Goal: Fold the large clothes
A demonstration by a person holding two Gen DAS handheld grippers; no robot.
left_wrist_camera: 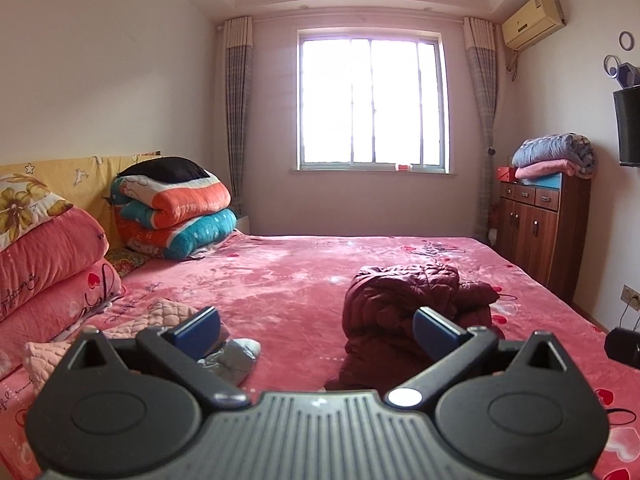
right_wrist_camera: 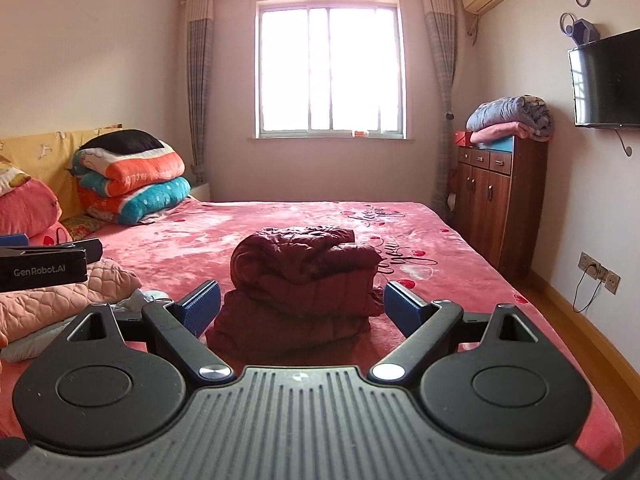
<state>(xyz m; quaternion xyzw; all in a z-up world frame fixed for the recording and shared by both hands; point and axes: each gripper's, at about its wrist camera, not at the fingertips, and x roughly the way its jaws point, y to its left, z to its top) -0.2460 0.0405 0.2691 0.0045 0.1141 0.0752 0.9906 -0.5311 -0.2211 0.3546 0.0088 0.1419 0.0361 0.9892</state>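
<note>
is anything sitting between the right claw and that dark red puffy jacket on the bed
Nothing visible. The right claw is open and the folded dark red quilted jacket lies straight ahead on the pink floral bedspread.

maroon quilted jacket (right_wrist_camera: pixel 300 276), pink heart-print bedspread (right_wrist_camera: pixel 440 240)

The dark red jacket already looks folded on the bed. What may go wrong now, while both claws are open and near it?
1. The red jacket is a thick, puffy stack; it may spring open or slump, since neither the left claw nor the right claw holds it.
2. The pink quilted garment and a grey cloth lie loose nearby; a claw could snag them.
</note>
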